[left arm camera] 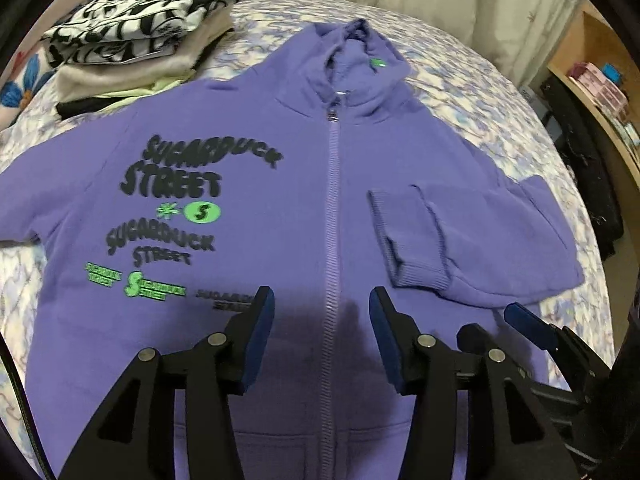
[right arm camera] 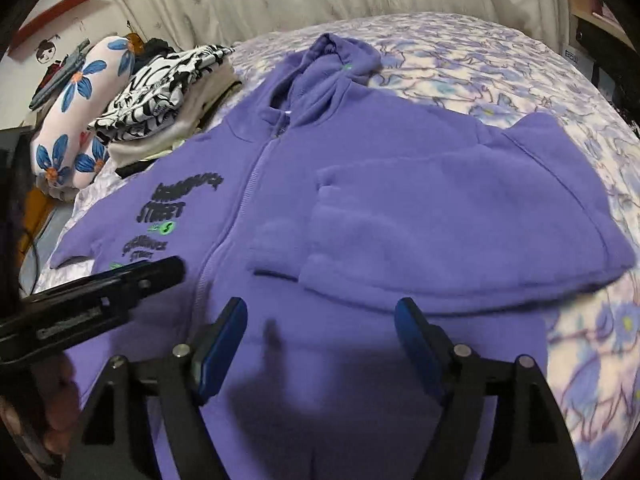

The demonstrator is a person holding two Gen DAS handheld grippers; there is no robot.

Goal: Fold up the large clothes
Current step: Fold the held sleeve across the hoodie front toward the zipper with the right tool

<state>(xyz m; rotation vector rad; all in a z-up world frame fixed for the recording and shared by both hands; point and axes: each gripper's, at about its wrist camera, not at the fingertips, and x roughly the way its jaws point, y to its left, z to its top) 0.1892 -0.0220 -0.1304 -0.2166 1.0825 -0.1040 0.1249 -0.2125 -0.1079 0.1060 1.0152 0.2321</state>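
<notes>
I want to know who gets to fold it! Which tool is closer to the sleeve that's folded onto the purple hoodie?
Right. The right tool hovers open just below the folded sleeve. The left tool hovers open over the zipper, beside the sleeve's cuff and further off.

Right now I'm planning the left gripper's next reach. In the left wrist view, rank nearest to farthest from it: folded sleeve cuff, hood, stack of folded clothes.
From the left gripper:
1. Folded sleeve cuff, just ahead, right of the zipper.
2. Hood, straight ahead at the hoodie's top.
3. Stack of folded clothes, far left.
</notes>
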